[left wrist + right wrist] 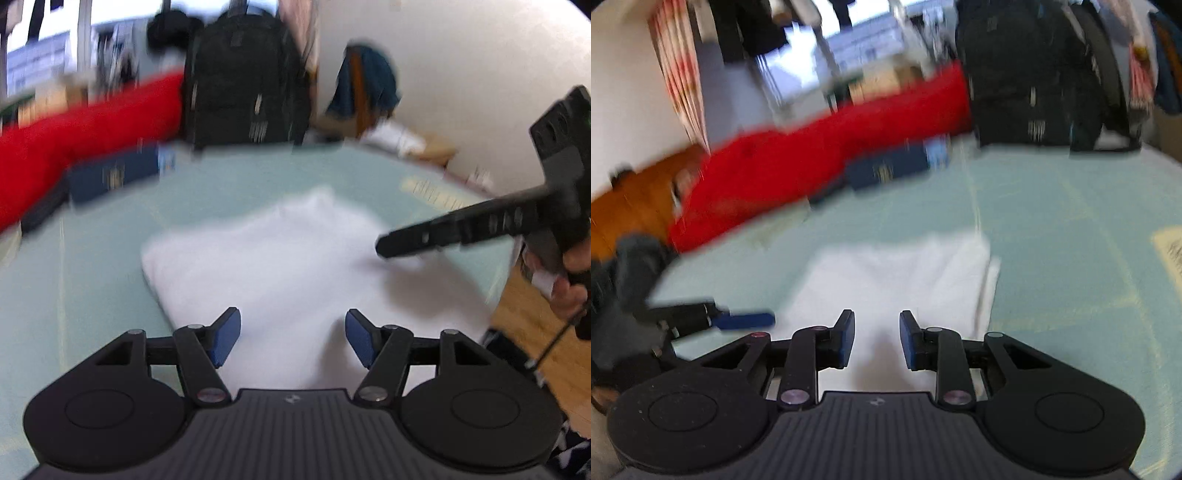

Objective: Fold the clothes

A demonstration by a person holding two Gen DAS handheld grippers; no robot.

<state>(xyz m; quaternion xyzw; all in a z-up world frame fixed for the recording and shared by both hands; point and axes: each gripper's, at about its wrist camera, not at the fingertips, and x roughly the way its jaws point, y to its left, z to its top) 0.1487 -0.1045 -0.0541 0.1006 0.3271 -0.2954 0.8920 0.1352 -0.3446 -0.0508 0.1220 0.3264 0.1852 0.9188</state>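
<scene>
White folded garment (pixel 266 266) is lying flat on the pale green tabletop (pixel 110 258), sitting toward the near edge where the person is standing, its layered edges showing along one side. Both views are smearing with blur, so finer detail of the cloth is hard to make out. Left gripper (pixel 293 339) is hovering just over the near part of the garment, its blue-padded fingers (pixel 225 338) spreading well apart with nothing between them but the cloth lying underneath. Right gripper (pixel 877 341) is hanging over the same garment from the other side, its fingers (pixel 846 341) standing closer together yet with a clear gap between the pads, and they are pinching nothing; the white fabric is showing through the gap below them. From the left wrist view the right gripper is reaching in from the side, its black tip just above the garment's edge, a hand (pixel 570 291) wrapping around its handle. From the right wrist view a blue pad of the left gripper is poking in beside the garment's edge. Along the far edge of the tabletop a long red bundle (pixel 820 173) is stretching across, with a dark blue box (pixel 890 168) lying just in front of it, and a black backpack (pixel 243 81) is standing upright near the far corner. A printed paper sheet (pixel 1171 254) is resting flat near the tabletop's side edge, well apart from the garment. Wooden floor (pixel 535 332) is showing past the near corner.
</scene>
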